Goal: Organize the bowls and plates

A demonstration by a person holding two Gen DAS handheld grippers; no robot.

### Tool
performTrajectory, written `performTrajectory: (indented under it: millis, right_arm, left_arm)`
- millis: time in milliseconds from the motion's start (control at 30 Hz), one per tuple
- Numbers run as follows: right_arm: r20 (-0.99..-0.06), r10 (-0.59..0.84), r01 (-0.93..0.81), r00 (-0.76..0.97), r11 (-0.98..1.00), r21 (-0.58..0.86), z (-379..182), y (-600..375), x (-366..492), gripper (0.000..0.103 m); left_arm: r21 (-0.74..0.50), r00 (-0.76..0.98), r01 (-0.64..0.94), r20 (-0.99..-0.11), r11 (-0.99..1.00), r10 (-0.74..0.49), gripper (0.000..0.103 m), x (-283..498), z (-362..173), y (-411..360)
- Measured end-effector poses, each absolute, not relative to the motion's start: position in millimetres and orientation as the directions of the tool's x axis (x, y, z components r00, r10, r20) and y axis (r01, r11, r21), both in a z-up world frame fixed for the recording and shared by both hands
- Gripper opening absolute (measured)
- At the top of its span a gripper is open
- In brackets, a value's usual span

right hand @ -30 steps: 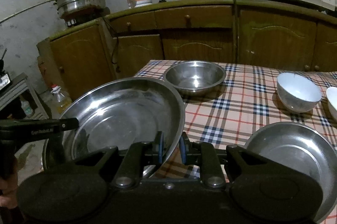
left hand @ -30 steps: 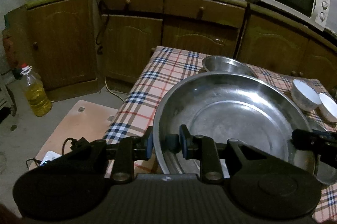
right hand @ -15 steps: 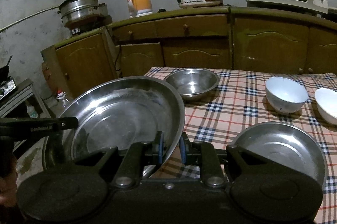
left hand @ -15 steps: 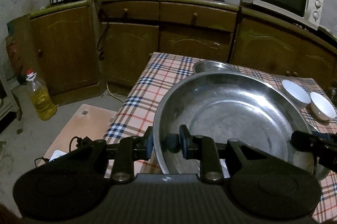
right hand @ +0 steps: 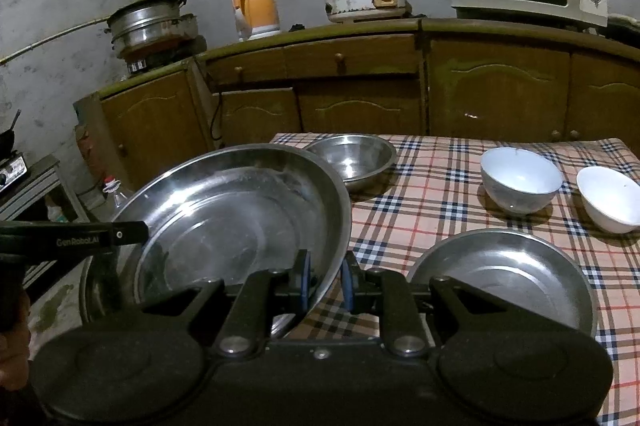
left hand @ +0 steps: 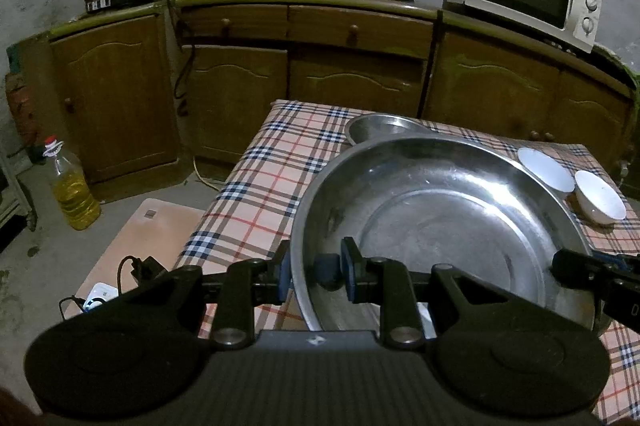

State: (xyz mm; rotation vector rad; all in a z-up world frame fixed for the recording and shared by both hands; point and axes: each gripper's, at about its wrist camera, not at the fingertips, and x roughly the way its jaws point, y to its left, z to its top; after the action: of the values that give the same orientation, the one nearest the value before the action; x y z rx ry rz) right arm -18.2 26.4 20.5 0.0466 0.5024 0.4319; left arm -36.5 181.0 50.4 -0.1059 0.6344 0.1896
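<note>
Big steel pan held off the desk at lower centre of the left view, left hand-held gripper pinching its near-left rim, right hand-held gripper pinching the opposite rim at lower centre of the right view. Slip risk looked real: thin polished lip, small pads, wide heavy-looking dish. Any uneven pull between the two, and probably a twist out of one grip, then a clang onto the smaller steel plate at lower right. Also near: deep steel bowl just behind, two glossy white bowls at right. Checked cloth, soft-looking, maybe wrinkly.
</note>
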Motion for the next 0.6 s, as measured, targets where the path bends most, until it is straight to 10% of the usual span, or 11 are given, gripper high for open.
performTrajectory:
  millis: [600]
  right_arm:
    - [-0.451,0.386,-0.357,0.805,0.922,0.153,23,9,-30,0.022]
  left_arm:
    - [-0.050,0.789,-0.184,-0.603,0.982,0.117,0.026,-39,50,162]
